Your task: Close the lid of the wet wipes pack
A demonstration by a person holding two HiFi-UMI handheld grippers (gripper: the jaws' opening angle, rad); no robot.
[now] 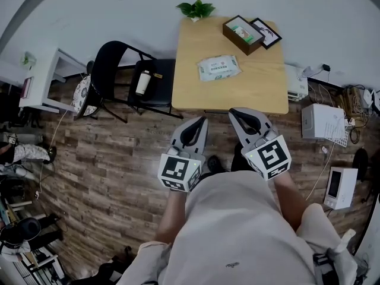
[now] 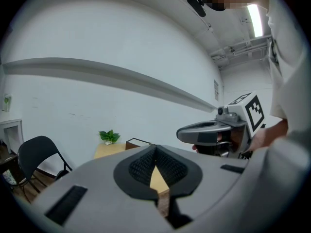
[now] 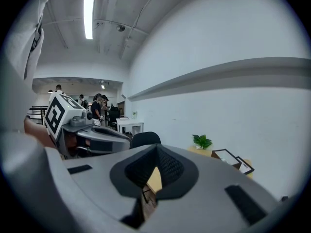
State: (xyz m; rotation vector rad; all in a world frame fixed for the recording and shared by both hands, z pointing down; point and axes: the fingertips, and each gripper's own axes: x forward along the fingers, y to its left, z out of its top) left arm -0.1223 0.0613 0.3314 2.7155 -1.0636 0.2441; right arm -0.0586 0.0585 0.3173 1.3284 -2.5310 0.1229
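Here, wipes pack (image 1: pixel 218 67) on table (image 1: pixel 261 91), box (image 1: pixel 243 34) nearby

Black chair (image 1: pixel 119 70), potted plant (image 1: pixel 196 8), table (image 1: pixel 237 94).

wet wipes pack (image 1: pixel 219 67) print illegible, nothing readable

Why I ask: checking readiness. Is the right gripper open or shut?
Shut. In its own view the right gripper shows its jaws meeting at the tips, with nothing between them.
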